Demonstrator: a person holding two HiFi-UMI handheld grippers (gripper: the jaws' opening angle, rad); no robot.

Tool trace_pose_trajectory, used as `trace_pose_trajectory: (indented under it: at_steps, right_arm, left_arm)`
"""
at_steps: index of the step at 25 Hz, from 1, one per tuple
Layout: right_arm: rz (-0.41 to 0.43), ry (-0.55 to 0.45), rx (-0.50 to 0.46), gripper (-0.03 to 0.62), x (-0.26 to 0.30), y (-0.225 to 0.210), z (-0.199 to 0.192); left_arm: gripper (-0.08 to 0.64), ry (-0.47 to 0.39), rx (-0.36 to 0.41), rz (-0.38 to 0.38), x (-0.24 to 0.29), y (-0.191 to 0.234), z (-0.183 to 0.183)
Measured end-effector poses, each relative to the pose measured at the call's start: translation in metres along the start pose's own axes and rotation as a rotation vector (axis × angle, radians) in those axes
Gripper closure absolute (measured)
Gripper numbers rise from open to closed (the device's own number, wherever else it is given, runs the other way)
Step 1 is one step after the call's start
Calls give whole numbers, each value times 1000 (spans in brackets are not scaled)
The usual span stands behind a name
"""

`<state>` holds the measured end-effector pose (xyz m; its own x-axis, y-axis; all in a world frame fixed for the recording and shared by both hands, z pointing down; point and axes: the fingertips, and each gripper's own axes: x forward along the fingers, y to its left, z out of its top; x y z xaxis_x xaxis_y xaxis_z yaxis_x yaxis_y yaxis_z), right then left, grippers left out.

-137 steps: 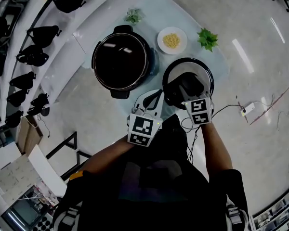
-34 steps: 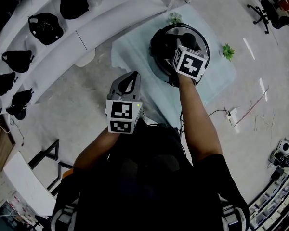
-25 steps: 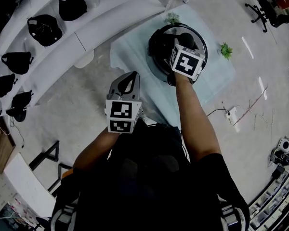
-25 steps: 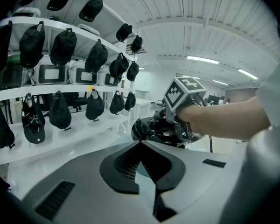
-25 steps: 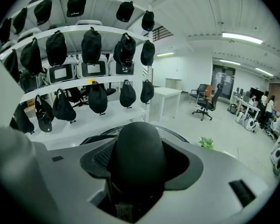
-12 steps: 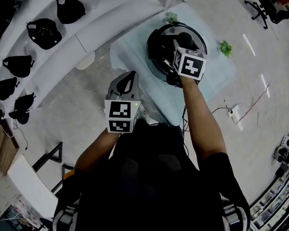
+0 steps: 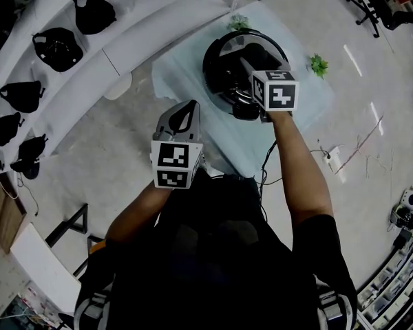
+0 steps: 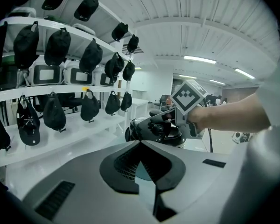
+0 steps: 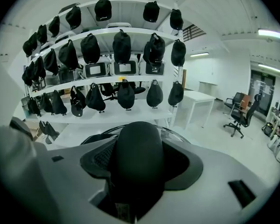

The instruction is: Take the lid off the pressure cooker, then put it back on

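black lid (image 7: 224, 58), pale blue cloth (image 7: 182, 81)

In the right gripper view we see the lid handle (image 9: 137, 157) filling the jaws and hiding all but a rim arc of the lid (image 9: 177, 135). In the head view the right gripper (image 7: 251, 67) covers the lid's centre, and the pressure cooker (image 7: 217, 88) lies mostly beneath it.
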<state>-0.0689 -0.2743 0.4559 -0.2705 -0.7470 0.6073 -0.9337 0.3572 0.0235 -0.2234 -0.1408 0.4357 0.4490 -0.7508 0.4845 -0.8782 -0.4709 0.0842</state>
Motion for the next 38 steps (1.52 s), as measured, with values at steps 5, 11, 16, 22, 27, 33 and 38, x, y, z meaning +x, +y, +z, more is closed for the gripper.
trace_pose_trajectory:
  at_steps: [5,11,16,22,27,33,38]
  right_arm:
    - [69,1,-6,304,2,-2,-4]
    - [89,-28,-32,303,1,0,-3]
    - [118,-32,-57,301,-2,0,-5]
    - [105,-43,-57,299,2,0,-2]
    - [54,-73,-53,299,-9,-3,-1]
    - [-3,-167,-19,305,-54,-2,5]
    - [2,-233,-28,425,-109,7,-6]
  left_arm:
    - [552,9,-2,6,-1,2,-3]
    - [554,13,1,-9,5,-5,-3]
    - [552,4,11,-24,6,-13,2]
    - [554,22,3,-19,11,-10,-4]
    - [552,2,-4,-29,8,-15,4]
    - [552,-14,-18,-43,4,-18,3]
    - [552,-50,-14,-26,-9,-40,9]
